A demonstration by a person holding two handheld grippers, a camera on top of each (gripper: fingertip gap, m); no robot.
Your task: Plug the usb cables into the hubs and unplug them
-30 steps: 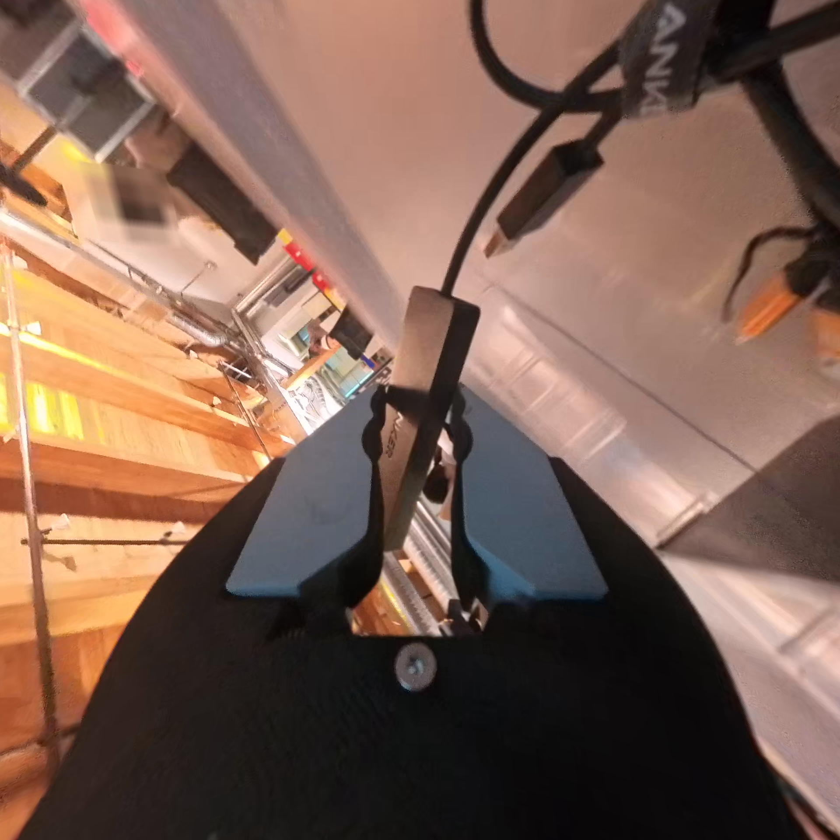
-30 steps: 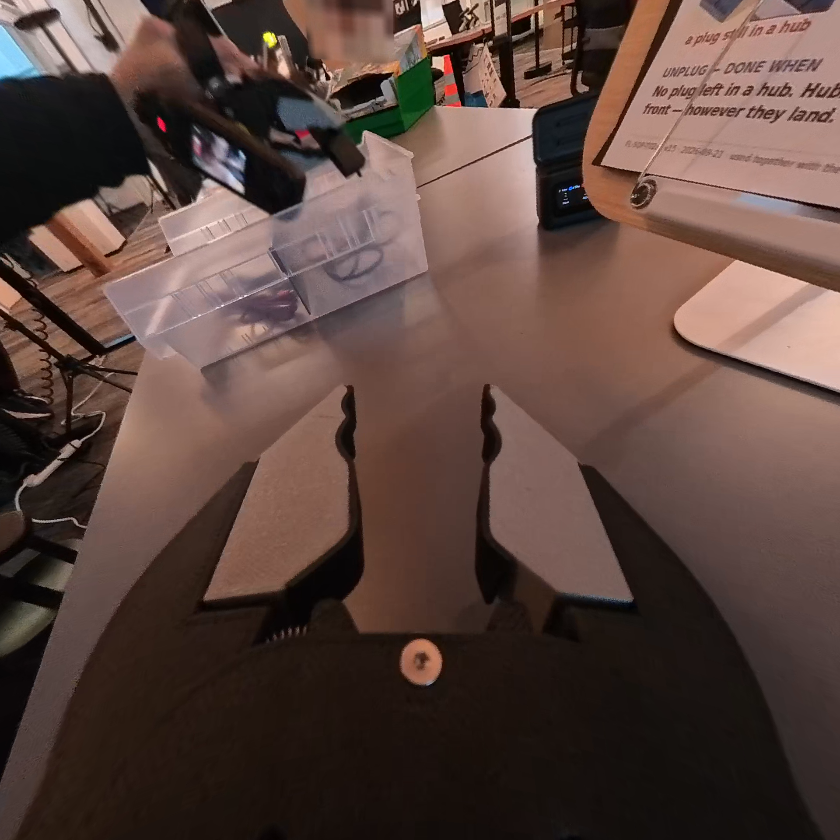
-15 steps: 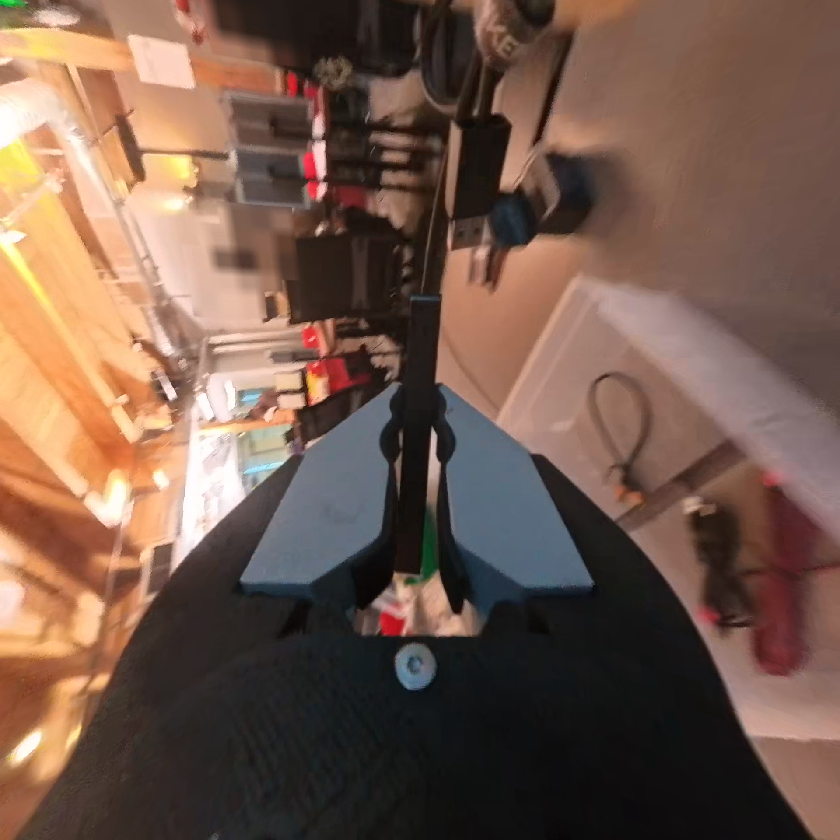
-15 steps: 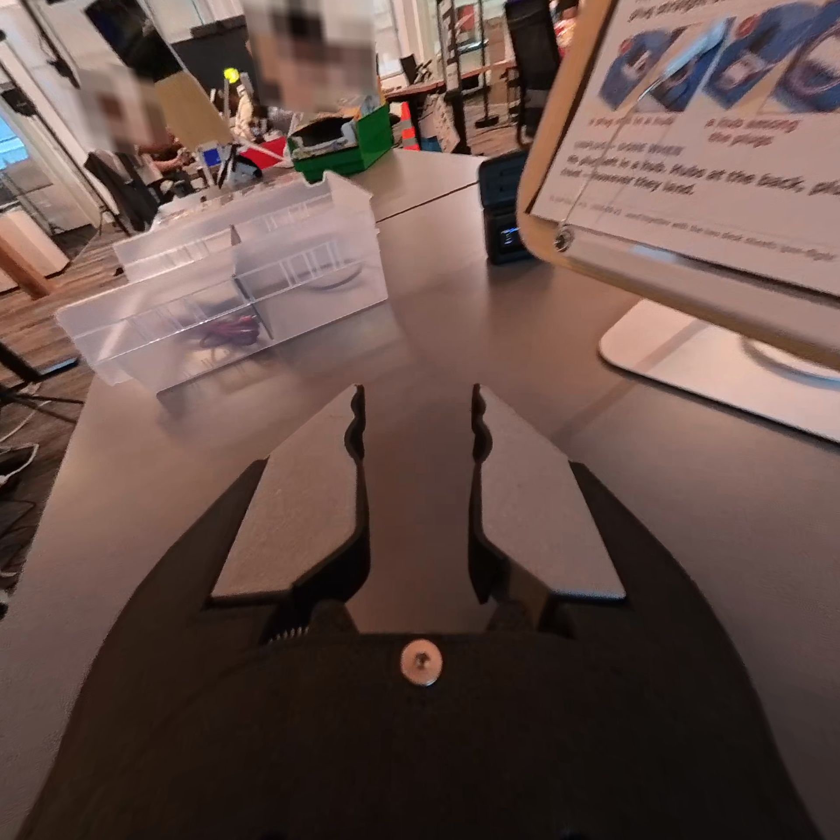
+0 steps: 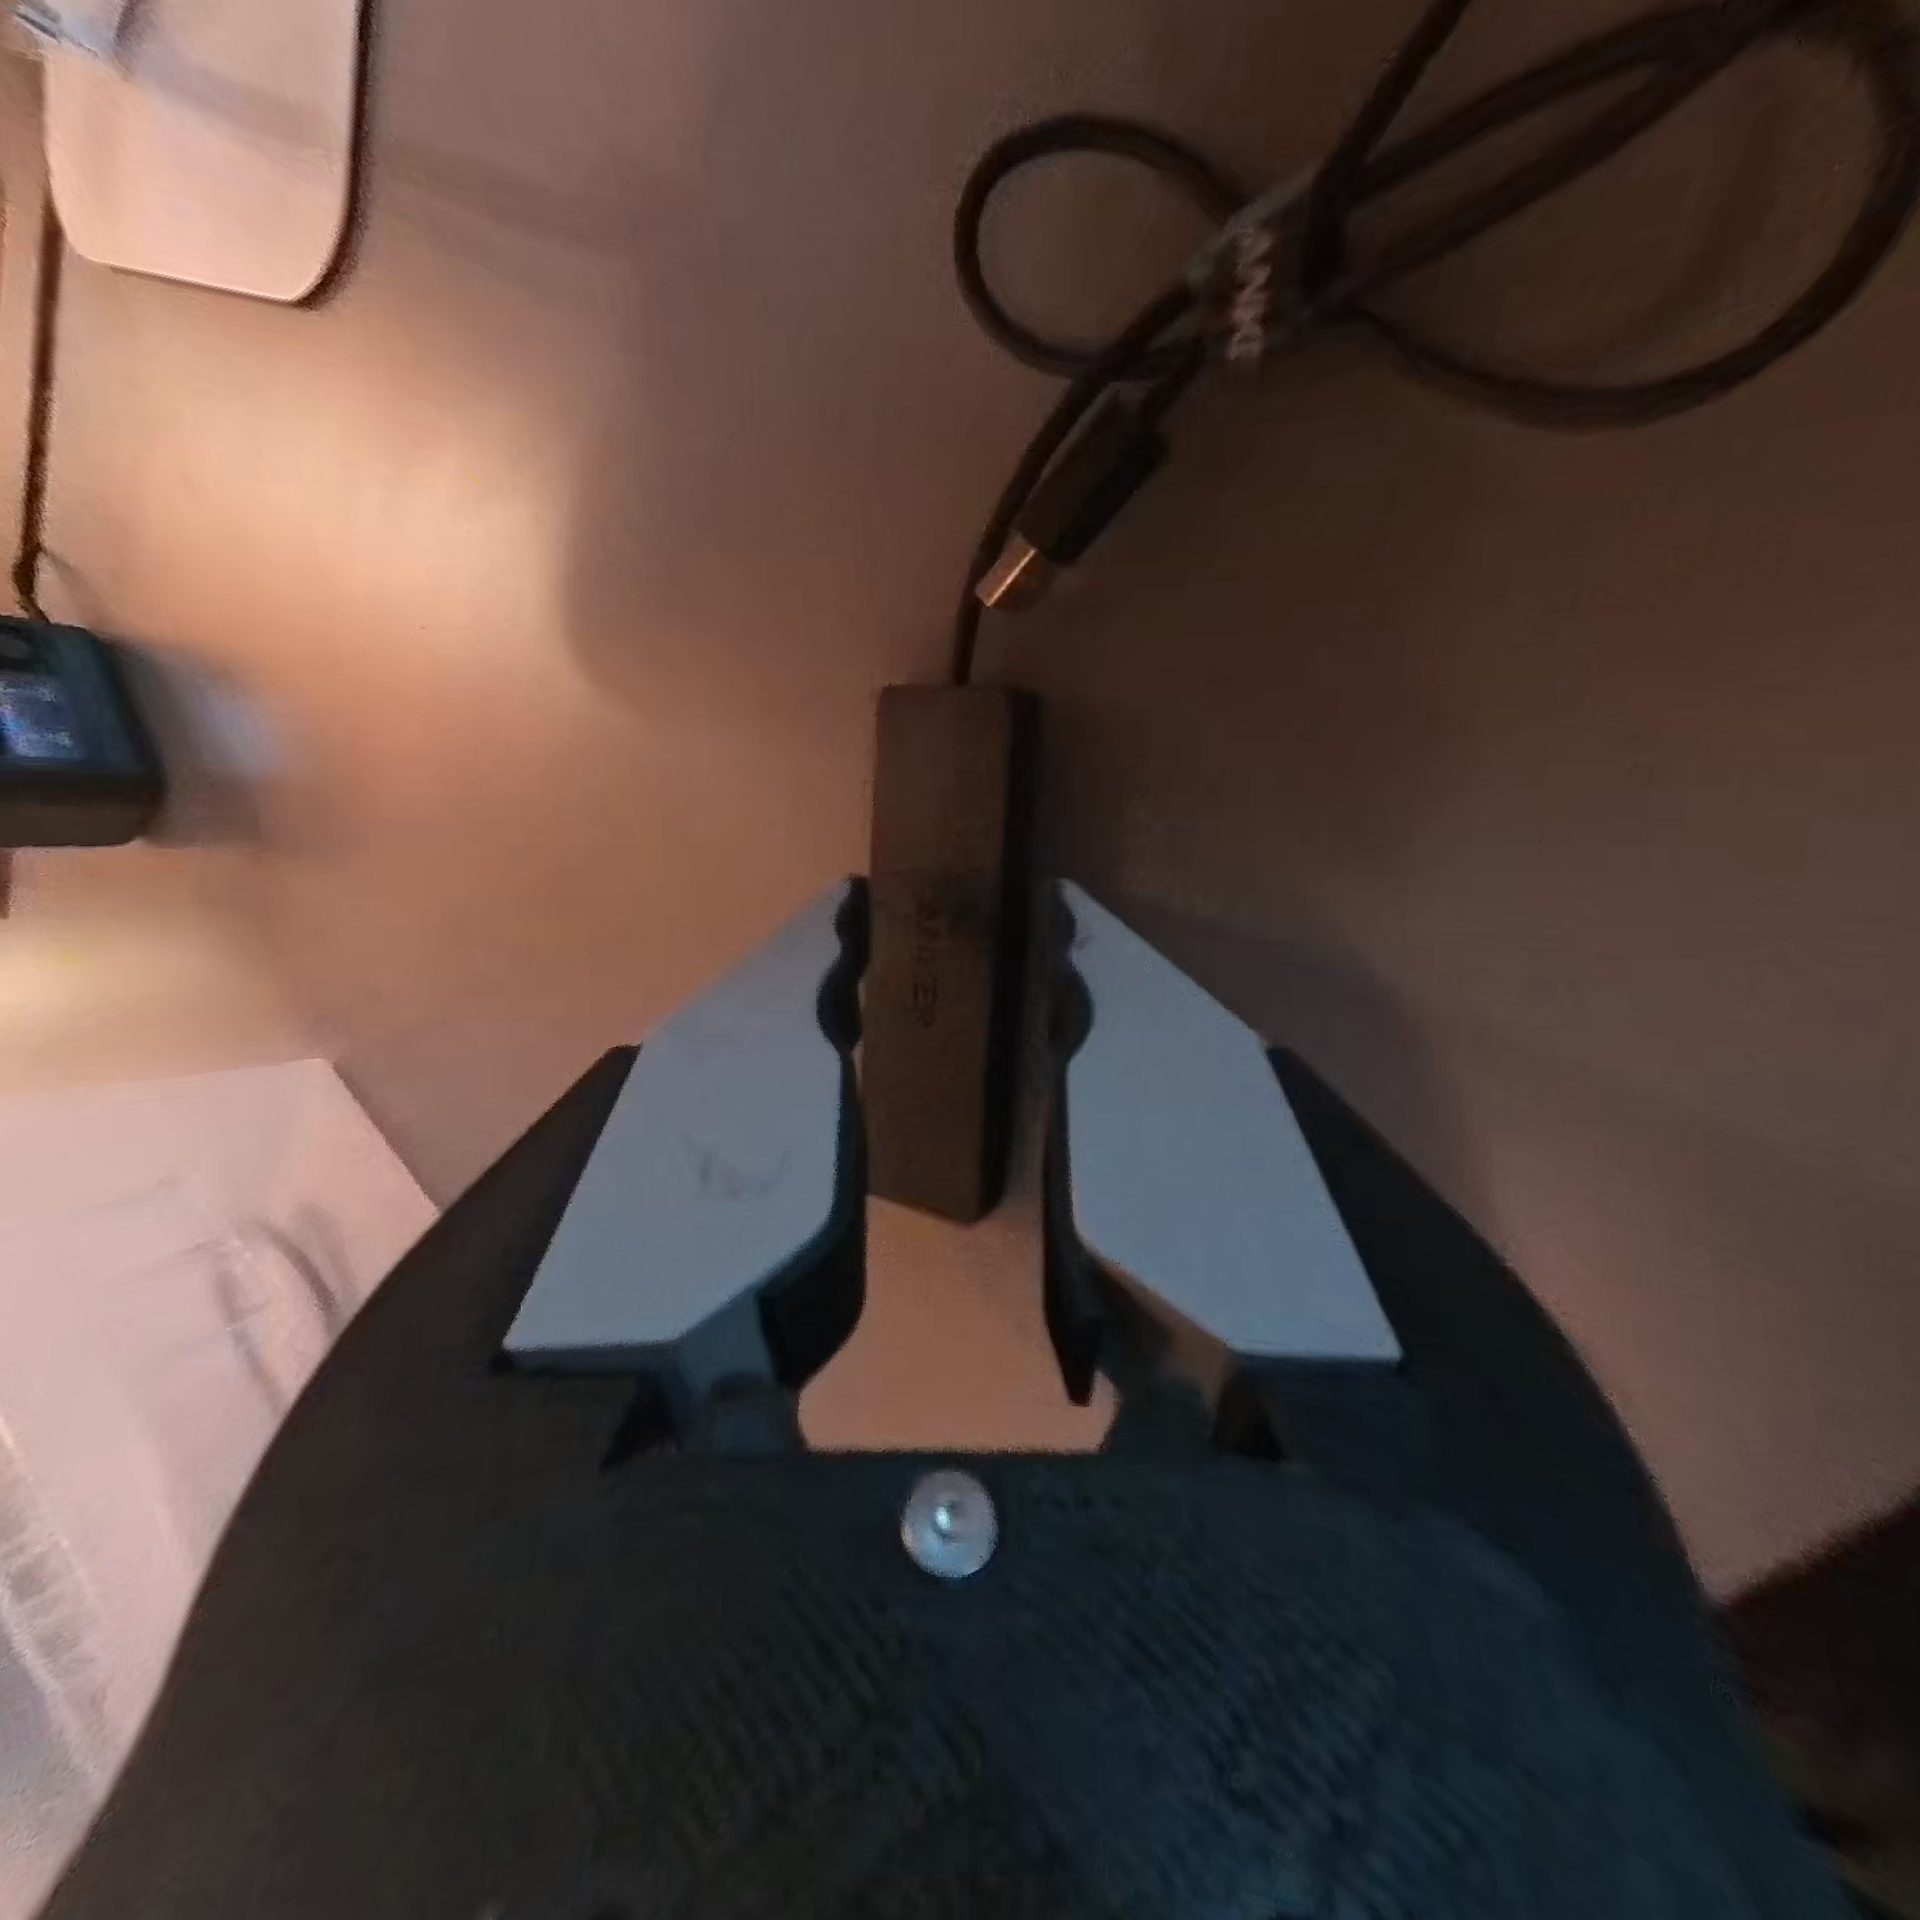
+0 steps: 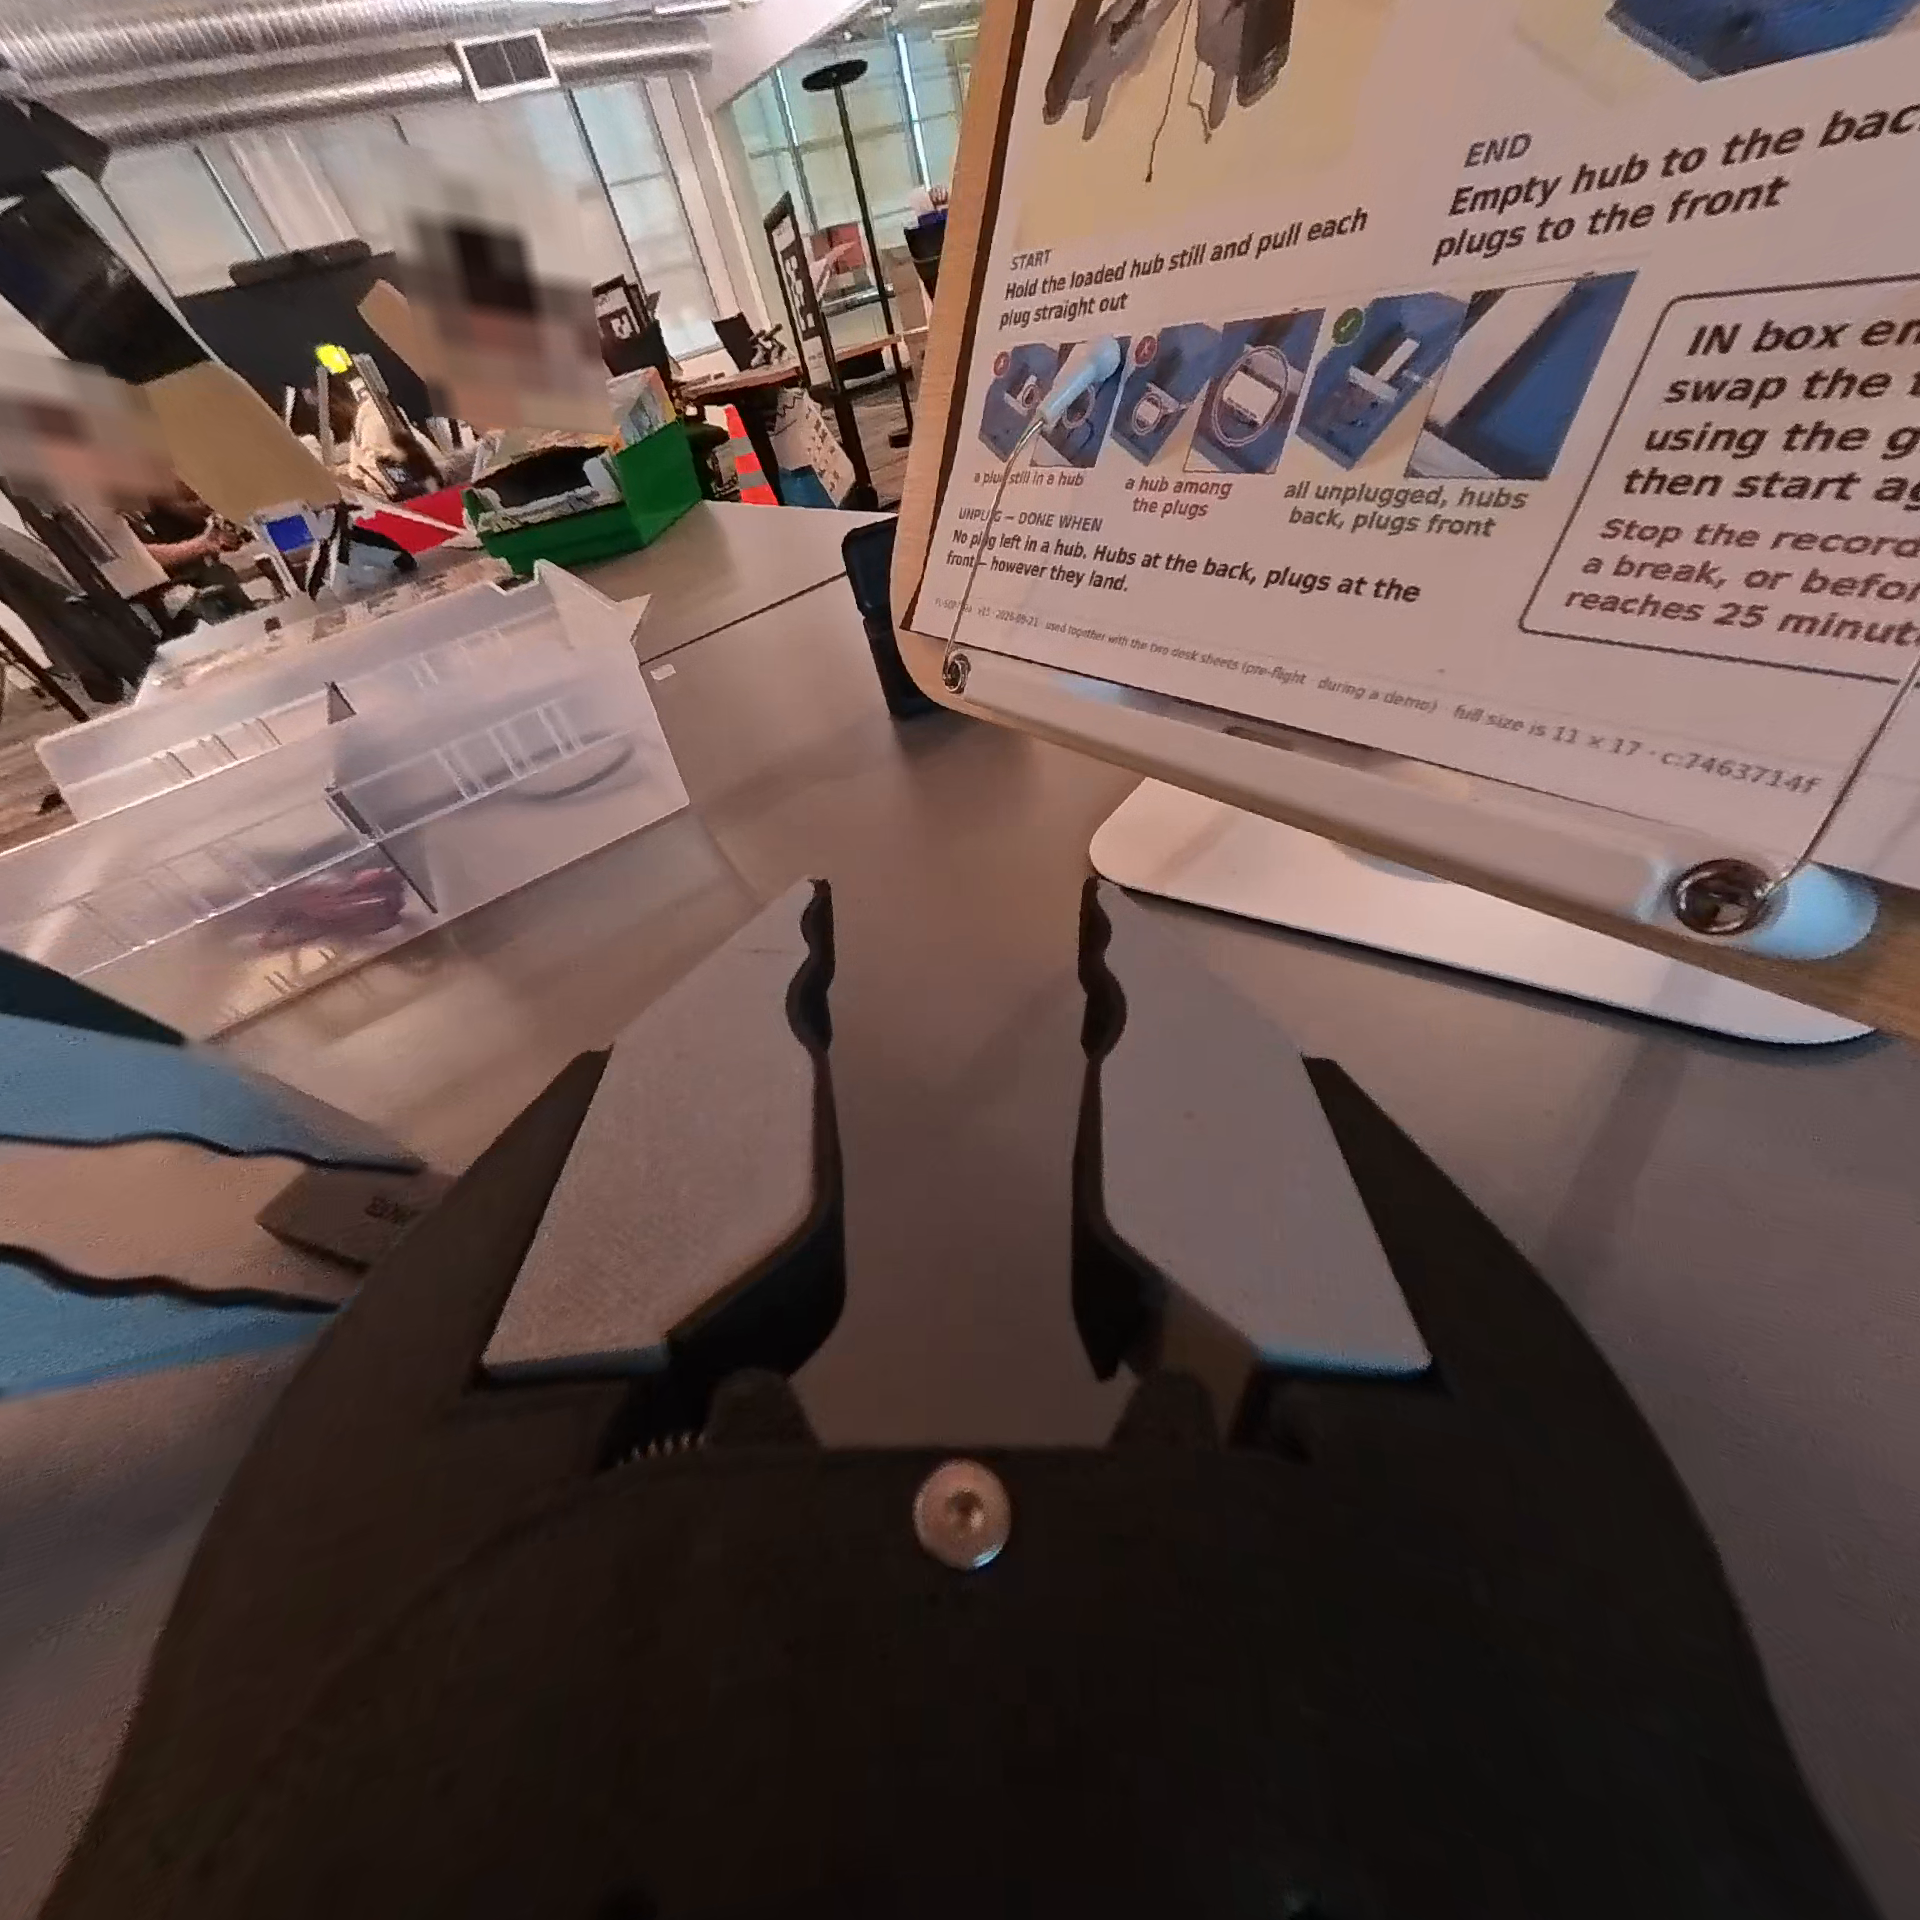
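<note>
Grey tabletop [image 5: 1455,935] fills both views. Left gripper [image 5: 951,925] has its jaws narrowly apart around a dark slim hub [image 5: 935,935] — grip contact unclear — its bundled cable [image 5: 1455,312] ahead. Right gripper [image 6: 951,935] gapes empty, a clear bin [image 6: 364,790] ahead-left.

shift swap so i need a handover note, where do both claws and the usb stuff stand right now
Left claw: around the hub, low over the table; firm grip or loose, cannot tell.
Right claw: open, empty.
Hub's own cable is strapped, its plug free. More cables in the clear bin.
Done: no plug seen in the hub.
Left: plugging, then unplugging.
</note>
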